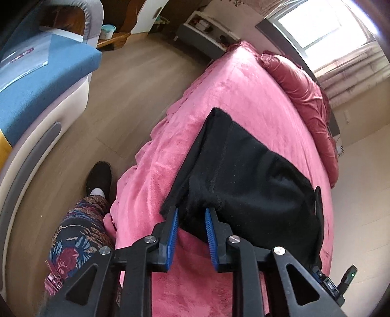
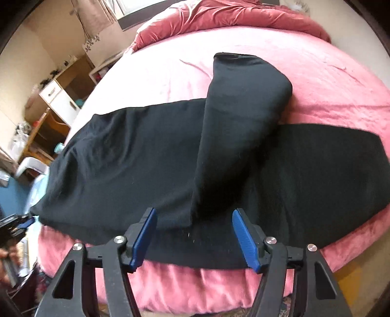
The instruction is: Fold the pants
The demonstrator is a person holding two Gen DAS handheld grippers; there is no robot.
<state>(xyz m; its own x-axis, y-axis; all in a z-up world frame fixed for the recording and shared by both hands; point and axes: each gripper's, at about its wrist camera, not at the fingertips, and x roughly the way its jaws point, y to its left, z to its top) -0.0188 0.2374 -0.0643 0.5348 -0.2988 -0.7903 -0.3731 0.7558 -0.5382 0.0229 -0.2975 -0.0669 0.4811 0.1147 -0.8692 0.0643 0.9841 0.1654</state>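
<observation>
1. Lying across the middle of the frame in the right wrist view, the black pants (image 2: 126, 156) rest on the pink bed (image 2: 329, 80), one leg doubled back toward the upper centre.
2. Judged progress: partly folded; further folds remain.
3. Left hand-held gripper (image 1: 191, 212): jaws slightly parted at the fabric edge; pads appear not to press.
4. Right hand-held gripper (image 2: 195, 214): jaws wide apart, holding nothing.
5. Room: wood floor (image 1: 126, 97) at centre left, window (image 1: 324, 22) upper right.
</observation>
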